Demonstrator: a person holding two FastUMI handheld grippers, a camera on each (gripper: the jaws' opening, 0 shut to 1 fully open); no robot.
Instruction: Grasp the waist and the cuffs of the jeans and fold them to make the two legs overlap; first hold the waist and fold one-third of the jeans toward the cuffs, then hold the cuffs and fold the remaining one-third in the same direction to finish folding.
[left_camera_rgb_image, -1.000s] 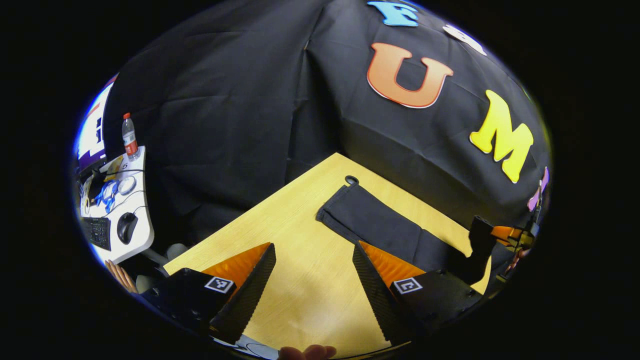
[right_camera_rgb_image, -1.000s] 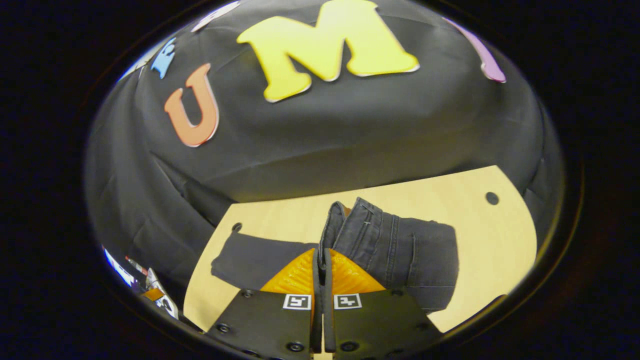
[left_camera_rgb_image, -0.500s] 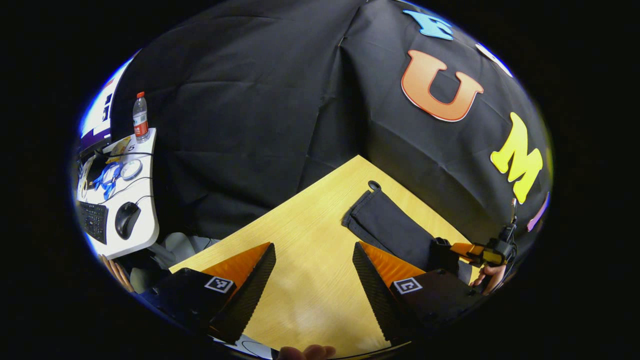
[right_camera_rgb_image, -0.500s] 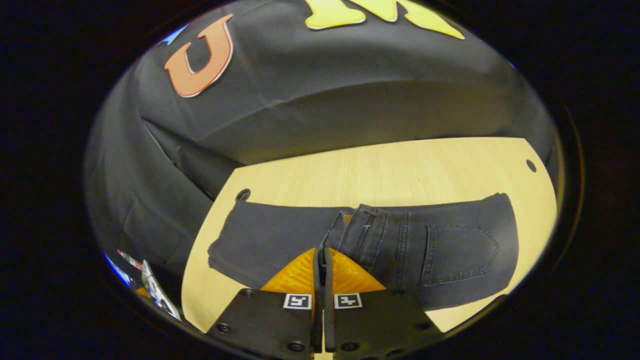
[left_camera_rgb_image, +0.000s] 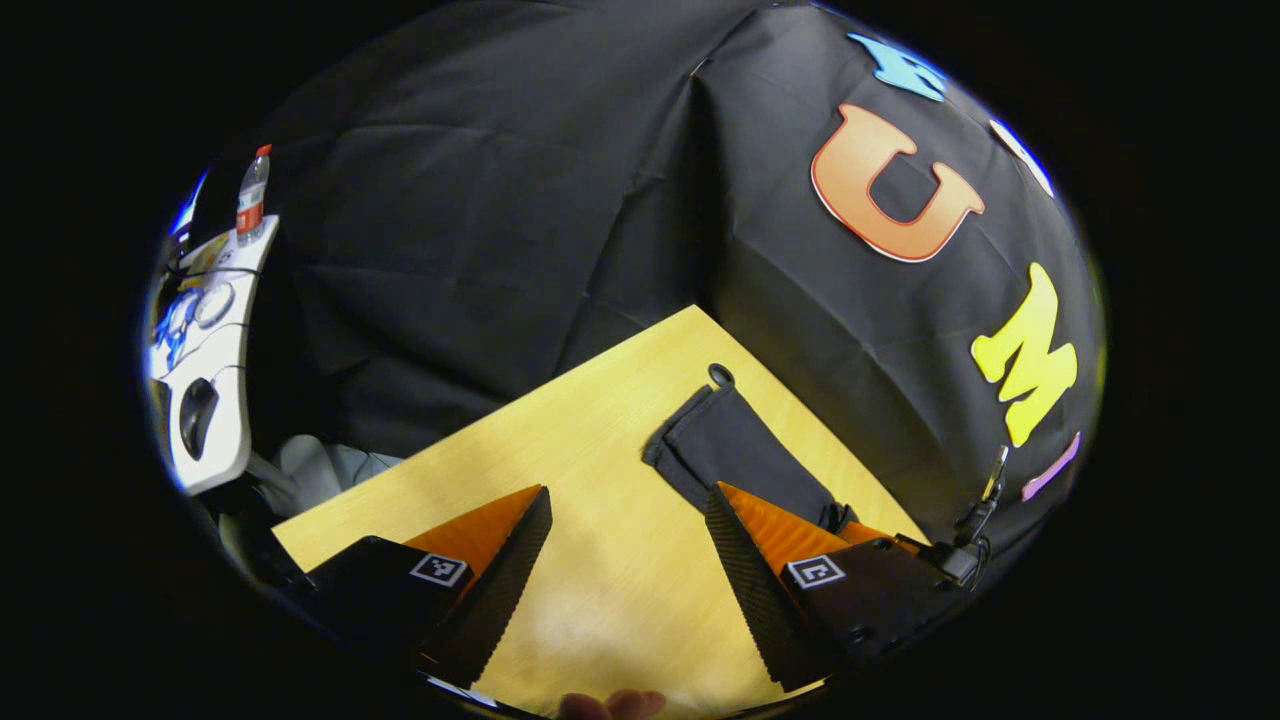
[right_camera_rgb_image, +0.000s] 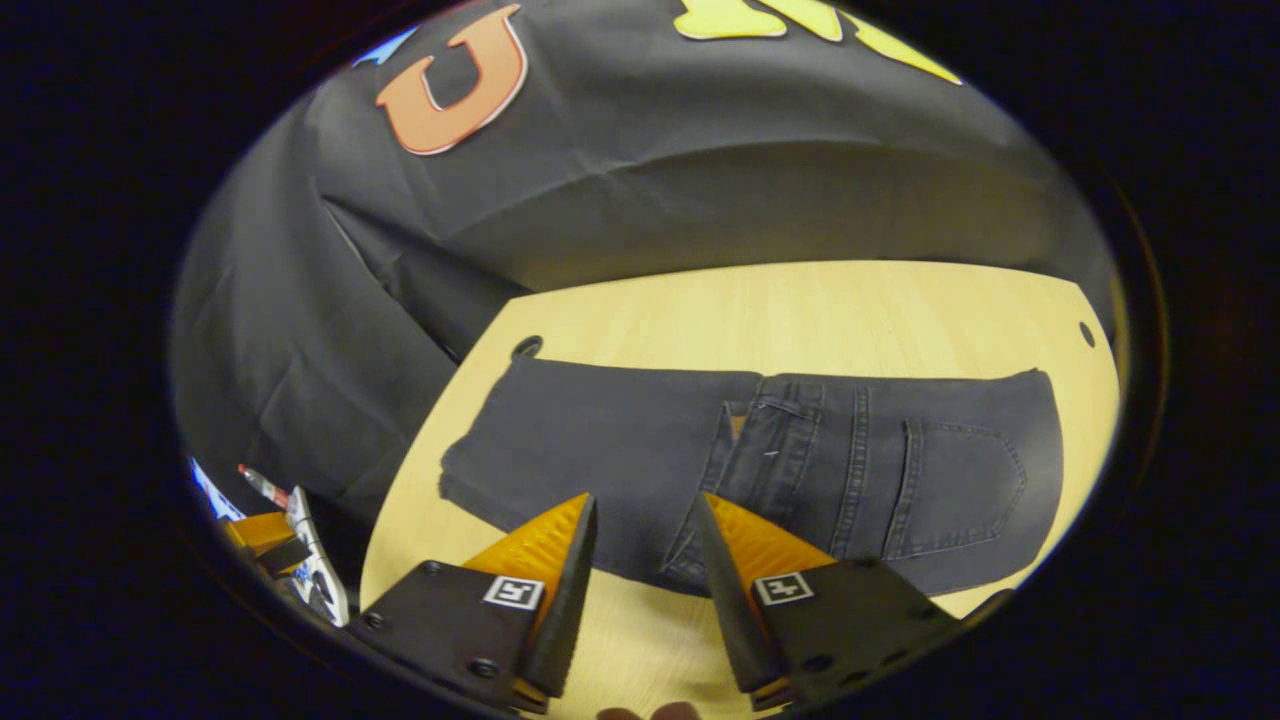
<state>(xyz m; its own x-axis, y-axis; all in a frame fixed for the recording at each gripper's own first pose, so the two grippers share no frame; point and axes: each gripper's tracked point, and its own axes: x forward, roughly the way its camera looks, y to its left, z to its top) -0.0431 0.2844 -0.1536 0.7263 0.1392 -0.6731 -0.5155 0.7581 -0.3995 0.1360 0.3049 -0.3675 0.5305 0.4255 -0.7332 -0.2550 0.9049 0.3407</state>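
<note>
The light wooden table (right_camera_rgb_image: 800, 310) carries dark jeans (right_camera_rgb_image: 760, 460), waist folded over the legs.

A recording booth set up inside an office or lab room.

Creased black cloth walls (left_camera_rgb_image: 480, 210) close in a pale wooden desk (left_camera_rgb_image: 600, 470); at the far left of the left gripper view stands a white side desk (left_camera_rgb_image: 215, 400) with a black computer mouse (left_camera_rgb_image: 197, 415), cables and a clear plastic bottle (left_camera_rgb_image: 251, 200).

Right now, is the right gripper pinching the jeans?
No, the right gripper stands open above the jeans, which lie flat on the table.
</note>
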